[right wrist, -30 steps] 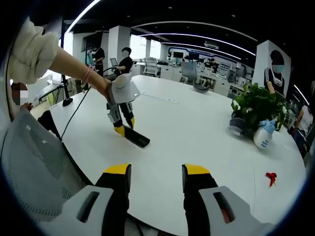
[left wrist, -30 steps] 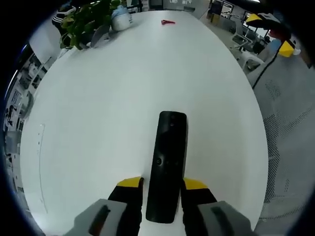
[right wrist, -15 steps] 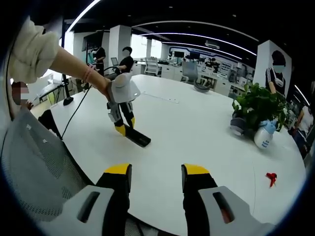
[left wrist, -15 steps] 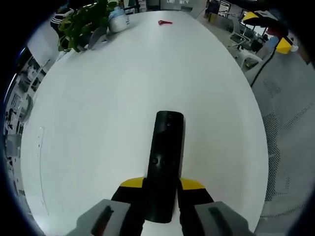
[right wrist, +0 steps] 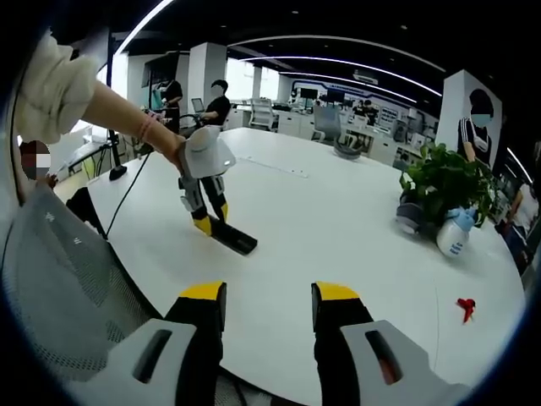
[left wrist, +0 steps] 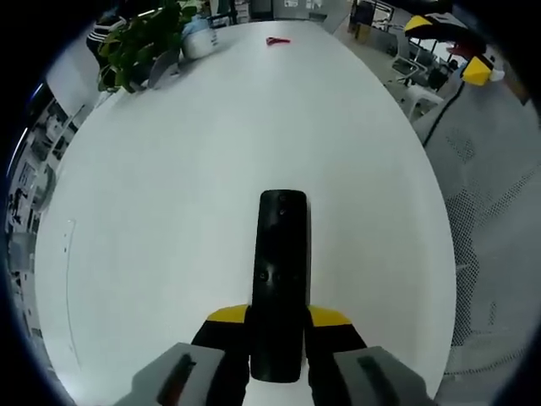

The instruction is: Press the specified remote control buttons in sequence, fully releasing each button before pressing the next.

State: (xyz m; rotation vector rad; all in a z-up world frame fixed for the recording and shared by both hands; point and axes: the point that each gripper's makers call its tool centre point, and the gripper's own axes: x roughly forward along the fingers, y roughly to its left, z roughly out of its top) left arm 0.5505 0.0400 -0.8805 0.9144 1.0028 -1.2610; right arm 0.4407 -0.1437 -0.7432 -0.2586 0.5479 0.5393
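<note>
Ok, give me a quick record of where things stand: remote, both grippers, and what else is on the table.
remote control: black, lying flat on the white table
left gripper: jaws closed on the remote's near end
right gripper: jaws open, holding nothing, hovering over the table edge, apart from the remote
potted plant: far side of the table
spray bottle: beside the plant
small red object: lies alone near the table edge

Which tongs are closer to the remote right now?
Left. The left tongs are clamped around the near end of the remote on the table. The right tongs are open, hanging well back past the table's edge.
</note>
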